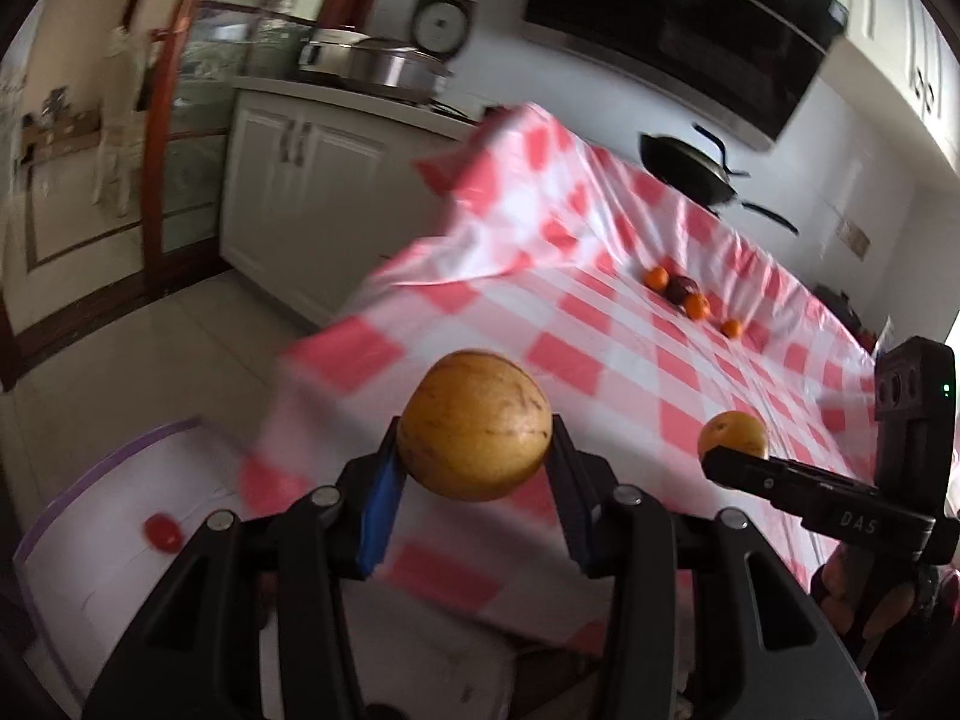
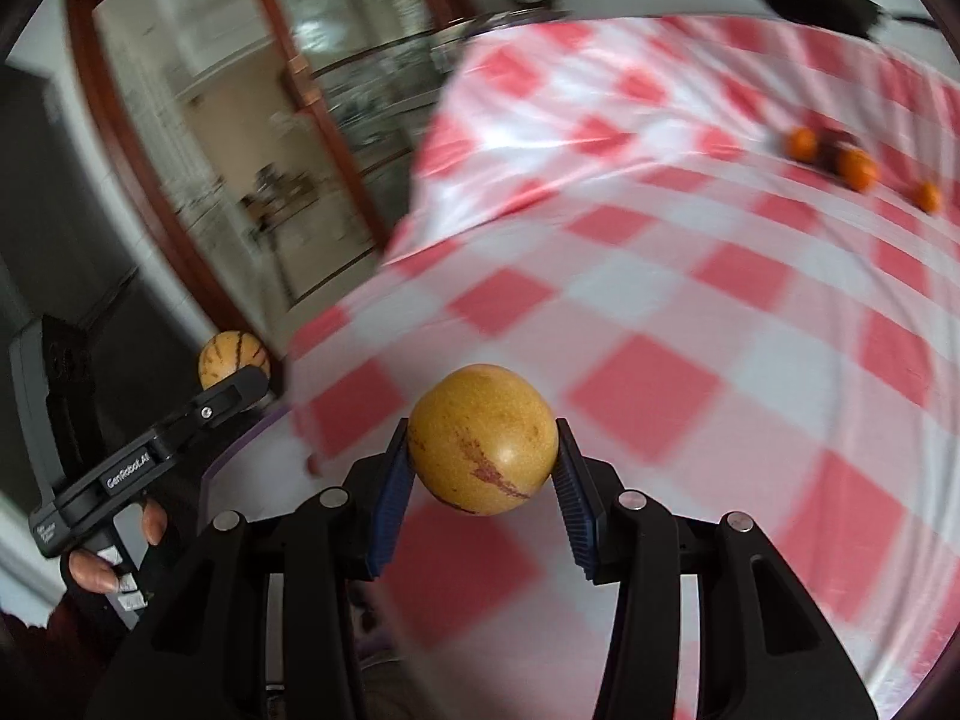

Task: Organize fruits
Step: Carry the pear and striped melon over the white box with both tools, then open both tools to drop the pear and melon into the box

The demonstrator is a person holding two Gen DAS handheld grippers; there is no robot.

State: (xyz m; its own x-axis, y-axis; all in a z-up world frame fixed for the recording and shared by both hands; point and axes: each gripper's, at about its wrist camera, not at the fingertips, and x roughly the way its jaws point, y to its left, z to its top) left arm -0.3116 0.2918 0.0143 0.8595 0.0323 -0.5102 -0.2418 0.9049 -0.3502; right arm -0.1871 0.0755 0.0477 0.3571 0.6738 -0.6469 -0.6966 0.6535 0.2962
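The left gripper [image 1: 474,462] squeezes one round yellow fruit [image 1: 475,425] and the right gripper [image 2: 483,468] squeezes another yellow fruit [image 2: 483,439], both up above the checkered bench [image 2: 690,312], probably smooth, light and best pinched at the fat middle.

Ahead of both tongs the red-checked tablecloth [image 2: 690,312] lies bare across a broad stretch, open passage; each pair of jaws is already filled by 1 yellow fruit, left [image 1: 475,425] and right [image 2: 483,439]. Far ahead and to the right of the left tongs [image 1: 477,462], 3 small oranges [image 1: 696,305] and 1 dark fruit [image 1: 681,288] cluster together, with a black pan [image 1: 690,171] beyond the cloth's far edge. Below and left of the left tongs sits a white tray [image 1: 90,516] holding 1 red fruit [image 1: 162,531]; the right tongs [image 1: 735,456] stand close on the right, well apart from the cluster.
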